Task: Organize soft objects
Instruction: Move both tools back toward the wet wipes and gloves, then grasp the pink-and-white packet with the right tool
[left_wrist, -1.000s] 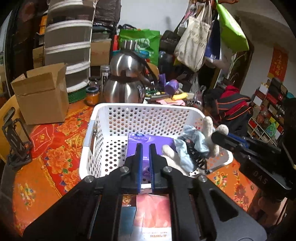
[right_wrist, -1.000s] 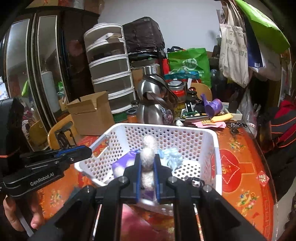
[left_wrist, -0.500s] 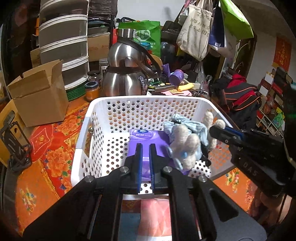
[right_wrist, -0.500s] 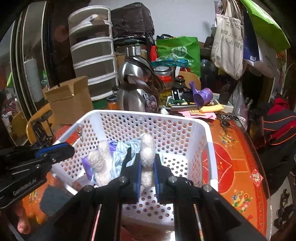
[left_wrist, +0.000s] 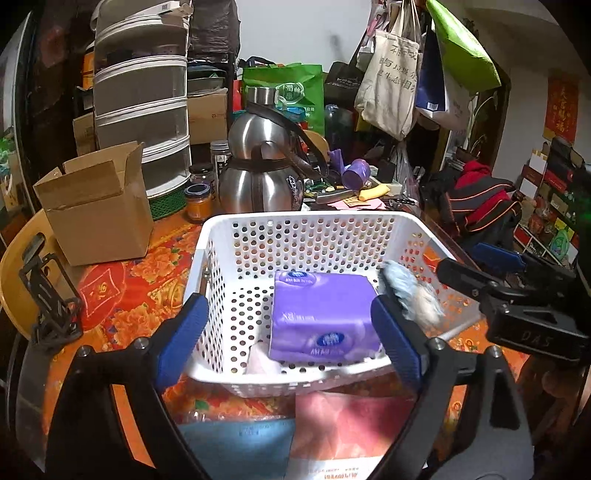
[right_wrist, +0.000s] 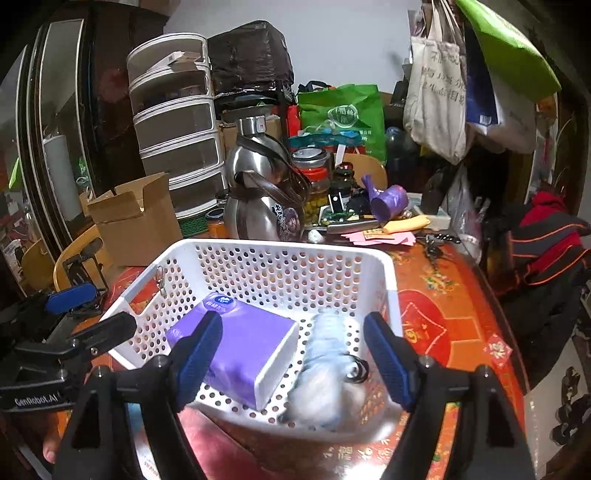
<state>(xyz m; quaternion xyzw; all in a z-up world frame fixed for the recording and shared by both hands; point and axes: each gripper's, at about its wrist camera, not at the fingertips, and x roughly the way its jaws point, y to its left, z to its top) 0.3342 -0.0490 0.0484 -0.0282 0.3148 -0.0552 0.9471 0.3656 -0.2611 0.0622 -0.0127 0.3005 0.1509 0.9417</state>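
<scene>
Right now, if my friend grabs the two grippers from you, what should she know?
Left gripper: open, holding nothing, over the basket's near edge.
Right gripper: open, holding nothing, over the basket too.
The purple tissue pack lies in the white basket. The fluffy toy lies beside it on the basket's right side, a bit blurry.
Done: both soft things are in the basket.
Left: a pink packet and a blue one lie on the table in front of the basket; maybe they go in next.

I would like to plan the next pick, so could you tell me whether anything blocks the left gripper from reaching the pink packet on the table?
Nothing visible does: the pink packet lies just below the open left gripper, in front of the white basket.
</scene>
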